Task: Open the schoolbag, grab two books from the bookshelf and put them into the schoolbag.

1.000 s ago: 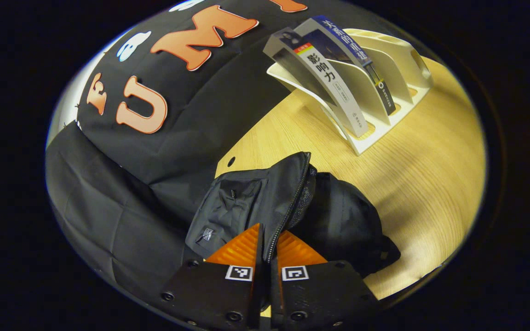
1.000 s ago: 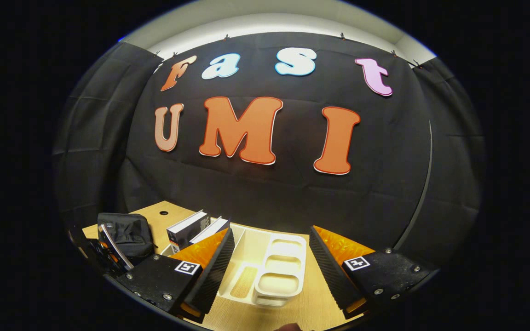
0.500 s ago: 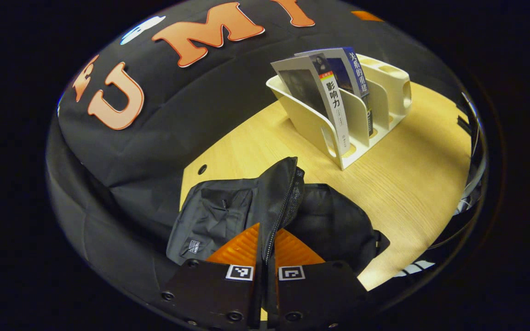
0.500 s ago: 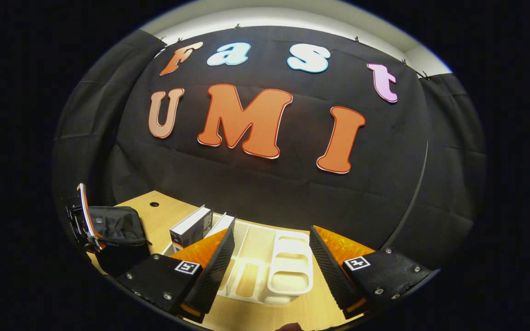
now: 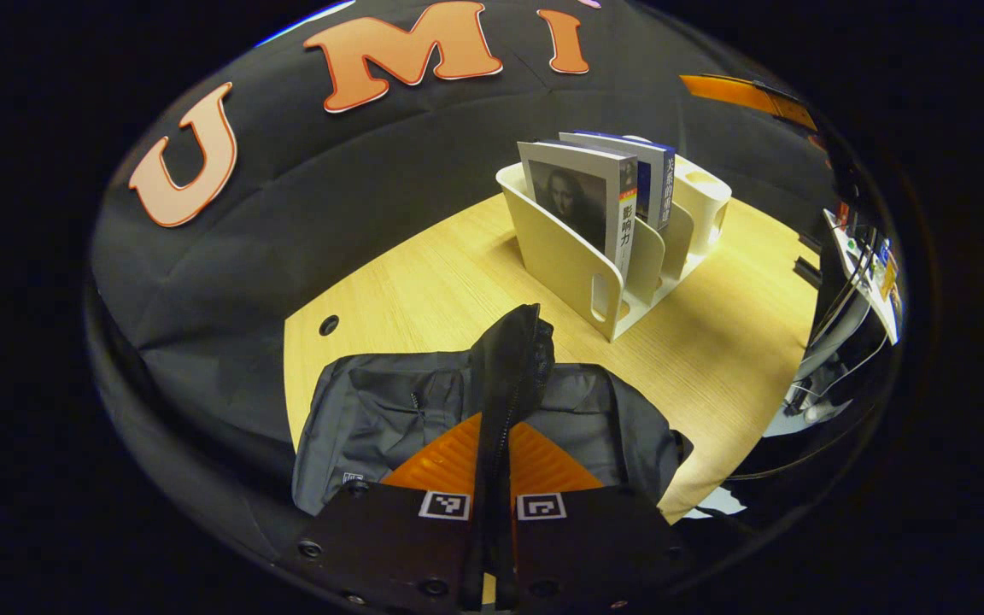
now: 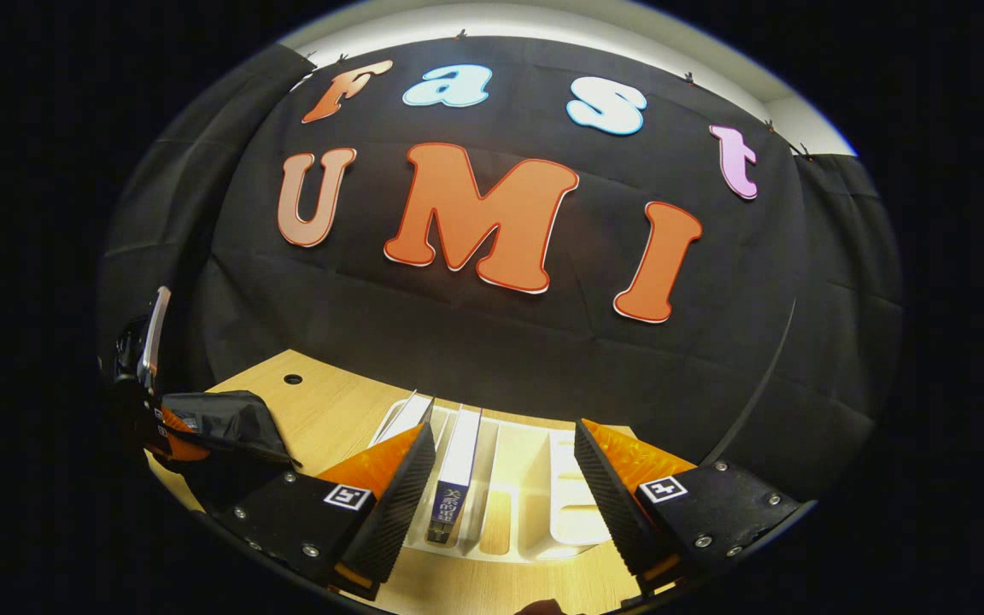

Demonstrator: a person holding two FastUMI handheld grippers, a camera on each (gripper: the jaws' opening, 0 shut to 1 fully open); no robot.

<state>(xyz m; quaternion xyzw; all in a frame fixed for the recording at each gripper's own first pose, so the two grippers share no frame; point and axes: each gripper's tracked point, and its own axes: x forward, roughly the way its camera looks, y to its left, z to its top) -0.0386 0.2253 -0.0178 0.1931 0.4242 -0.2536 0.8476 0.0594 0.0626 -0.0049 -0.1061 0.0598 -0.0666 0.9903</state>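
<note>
My right gripper (image 6: 505,478) hangs with its fingers spread wide and nothing between them, above the cream plastic slotted bookshelf (image 6: 543,512) that sits at the bottom centre of the right gripper view. The blue-spined book (image 6: 455,478) stands on edge in its slot, just inside my left-hand finger, its long edge running away from me, up the frame, in line with my fingers; the second, white-edged book (image 6: 402,417) peeks out behind that finger. So the gap between my fingers lies a little to the right of the book I judge I should take, and this hand is the nearer one.

My left gripper (image 5: 492,478) is clamped on the zipper flap of the black fabric schoolbag (image 5: 389,410), pinching it upright at the bottom centre of the left gripper view. From there the shelf rises at upper right on the pale wooden table (image 5: 740,342), the portrait-covered book (image 5: 582,205) foremost in it.
</note>
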